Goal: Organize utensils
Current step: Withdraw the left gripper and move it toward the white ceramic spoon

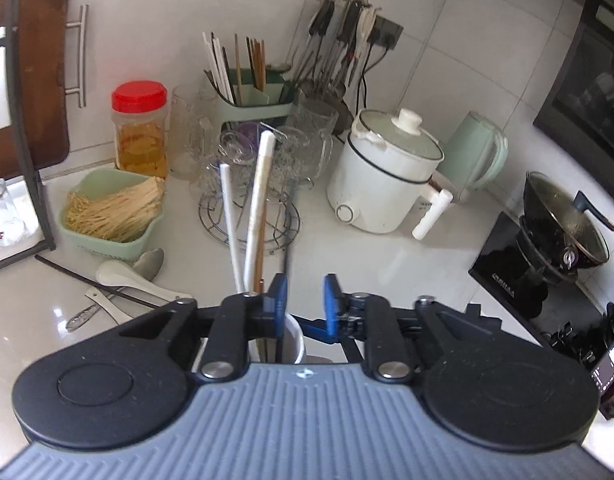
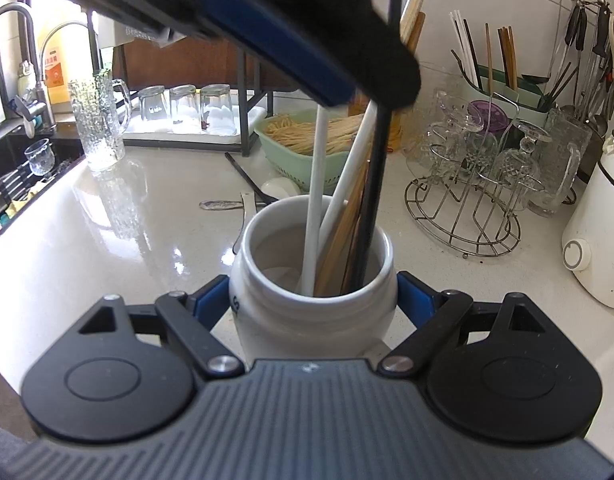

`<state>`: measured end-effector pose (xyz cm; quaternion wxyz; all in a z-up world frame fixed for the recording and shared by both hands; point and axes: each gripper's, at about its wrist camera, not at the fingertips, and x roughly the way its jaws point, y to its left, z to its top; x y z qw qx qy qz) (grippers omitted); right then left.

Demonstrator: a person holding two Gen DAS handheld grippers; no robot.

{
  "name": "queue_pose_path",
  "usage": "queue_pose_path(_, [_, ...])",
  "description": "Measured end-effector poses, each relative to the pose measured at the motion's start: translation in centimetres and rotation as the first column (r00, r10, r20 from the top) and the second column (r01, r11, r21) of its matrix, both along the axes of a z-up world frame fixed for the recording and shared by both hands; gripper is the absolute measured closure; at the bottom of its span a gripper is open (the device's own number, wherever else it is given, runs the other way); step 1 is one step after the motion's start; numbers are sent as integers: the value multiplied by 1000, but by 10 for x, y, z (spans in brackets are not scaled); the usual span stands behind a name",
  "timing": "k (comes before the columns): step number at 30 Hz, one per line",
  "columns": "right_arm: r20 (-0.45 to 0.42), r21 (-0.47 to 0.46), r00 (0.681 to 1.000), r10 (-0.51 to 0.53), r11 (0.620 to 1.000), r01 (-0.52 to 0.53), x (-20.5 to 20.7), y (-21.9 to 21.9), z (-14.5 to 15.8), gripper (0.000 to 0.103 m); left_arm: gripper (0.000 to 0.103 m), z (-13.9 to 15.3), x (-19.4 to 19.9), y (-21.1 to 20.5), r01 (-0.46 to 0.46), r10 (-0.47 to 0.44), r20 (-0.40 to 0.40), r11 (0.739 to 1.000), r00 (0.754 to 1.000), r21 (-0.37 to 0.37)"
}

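My right gripper (image 2: 313, 305) is shut on a white ceramic jar (image 2: 307, 320) that stands on the pale counter (image 2: 127, 240). In the jar stand two white chopsticks (image 2: 317, 184), brown wooden ones (image 2: 343, 232) and a black chopstick (image 2: 375, 184). Just above the jar's mouth hovers my left gripper (image 1: 303, 300), open, with the black chopstick (image 1: 285, 268) loose beside its left pad (image 1: 277, 300). One left finger (image 2: 291, 52) crosses the top of the right wrist view. Left on the counter lie a white spoon (image 1: 119, 276), a metal spoon (image 1: 149, 262) and another black chopstick (image 1: 95, 284).
Behind the jar are a green basket of noodles (image 1: 111, 208), a wire rack of glasses (image 1: 247, 184), a red-lidded jar (image 1: 139, 128) and a green chopstick holder (image 1: 247, 88). A white electric pot (image 1: 383, 176) and green kettle (image 1: 479, 152) stand right. A sink (image 2: 11, 184) lies far left.
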<state>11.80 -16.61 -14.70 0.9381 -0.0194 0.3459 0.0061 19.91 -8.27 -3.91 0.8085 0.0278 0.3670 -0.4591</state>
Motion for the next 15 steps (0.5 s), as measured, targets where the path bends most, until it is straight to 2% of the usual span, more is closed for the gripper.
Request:
queue_pose_path(7, [-5, -10, 1000, -29, 1000, 29, -3, -3, 1, 13, 67, 11, -4, 26, -75, 75, 21, 997, 997, -22])
queue_pose_path(15, [-12, -18, 1000, -24, 1000, 24, -5, -6, 2, 13, 63, 8, 6, 53, -168, 168, 33, 986, 985, -8])
